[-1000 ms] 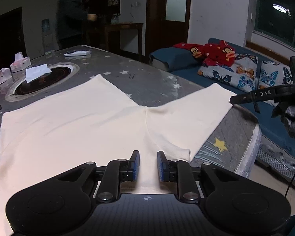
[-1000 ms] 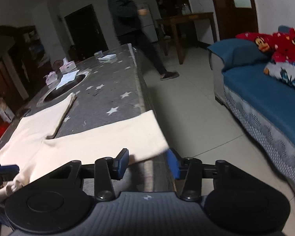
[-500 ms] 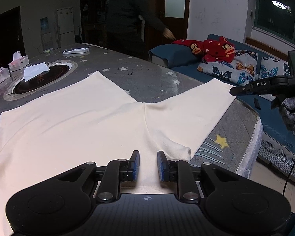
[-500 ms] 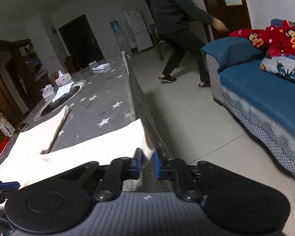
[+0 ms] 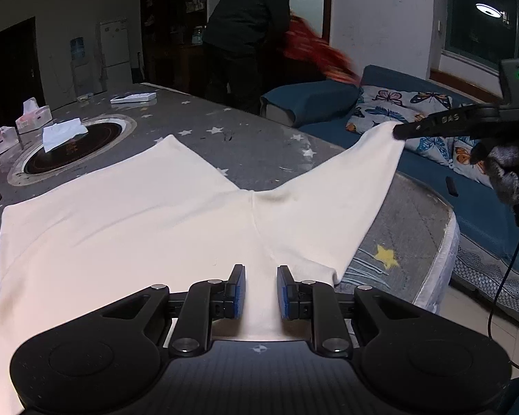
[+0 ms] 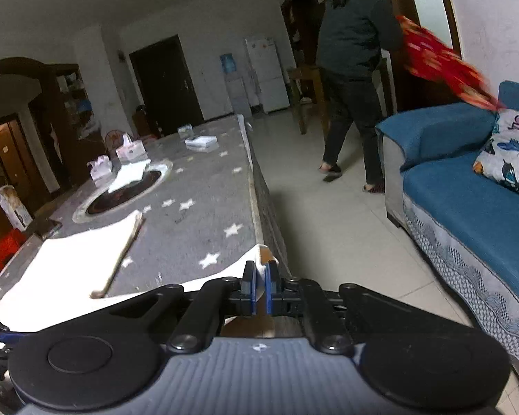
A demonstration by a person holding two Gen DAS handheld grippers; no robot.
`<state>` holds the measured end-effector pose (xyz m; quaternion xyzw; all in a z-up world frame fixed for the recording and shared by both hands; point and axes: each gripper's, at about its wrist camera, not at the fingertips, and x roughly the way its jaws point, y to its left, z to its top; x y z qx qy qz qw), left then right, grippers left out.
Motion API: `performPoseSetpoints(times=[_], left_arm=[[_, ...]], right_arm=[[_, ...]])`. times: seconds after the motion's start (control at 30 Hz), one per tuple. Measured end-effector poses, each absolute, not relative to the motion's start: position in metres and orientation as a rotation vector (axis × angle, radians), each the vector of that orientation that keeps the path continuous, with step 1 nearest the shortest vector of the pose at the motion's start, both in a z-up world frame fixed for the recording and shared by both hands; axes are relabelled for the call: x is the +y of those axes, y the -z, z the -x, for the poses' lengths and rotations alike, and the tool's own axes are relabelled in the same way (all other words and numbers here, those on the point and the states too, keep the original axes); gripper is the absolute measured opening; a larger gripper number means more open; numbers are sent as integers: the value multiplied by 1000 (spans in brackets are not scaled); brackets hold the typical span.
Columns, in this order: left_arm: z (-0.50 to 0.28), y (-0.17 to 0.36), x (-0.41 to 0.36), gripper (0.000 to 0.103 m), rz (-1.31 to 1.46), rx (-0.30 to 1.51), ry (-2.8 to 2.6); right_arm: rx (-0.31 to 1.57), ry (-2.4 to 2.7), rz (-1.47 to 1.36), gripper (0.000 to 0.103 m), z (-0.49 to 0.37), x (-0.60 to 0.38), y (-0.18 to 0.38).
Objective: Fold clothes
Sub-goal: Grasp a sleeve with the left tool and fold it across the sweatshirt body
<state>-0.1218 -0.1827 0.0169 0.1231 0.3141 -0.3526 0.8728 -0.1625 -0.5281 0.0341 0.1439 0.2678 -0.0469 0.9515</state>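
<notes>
Cream trousers (image 5: 128, 221) lie spread on the grey star-patterned table (image 5: 245, 138), legs pointing away. My left gripper (image 5: 259, 292) rests at the waistband with cloth between its blue pads, which stand a little apart. My right gripper (image 6: 258, 288) is shut on the hem of the right trouser leg (image 6: 261, 259) and holds it raised above the table's right edge. It shows in the left wrist view (image 5: 399, 131) at the far right, pulling the leg end up. The other leg (image 6: 86, 249) lies flat.
A round inset burner (image 5: 69, 145) with a tissue on it, tissue packs (image 5: 31, 116) and a flat white box (image 5: 133, 97) sit at the table's far end. A blue sofa (image 6: 467, 207) with pillows stands right. A person (image 6: 356, 69) carrying red cloth stands beyond the table.
My right gripper closed on the right leg's hem and lifted it off the table. The left gripper stayed put. The person walked to the sofa and picked up the red cloth.
</notes>
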Motion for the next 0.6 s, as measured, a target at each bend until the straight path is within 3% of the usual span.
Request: performPoseSetpoints(times=[0.2, 0.6], left_arm=[[123, -12, -190, 22, -284, 647, 758], [124, -30, -139, 27, -154, 603, 669]], right_arm=[[543, 98, -286, 4, 162, -530, -41], [438, -142, -108, 4, 127, -452, -126]])
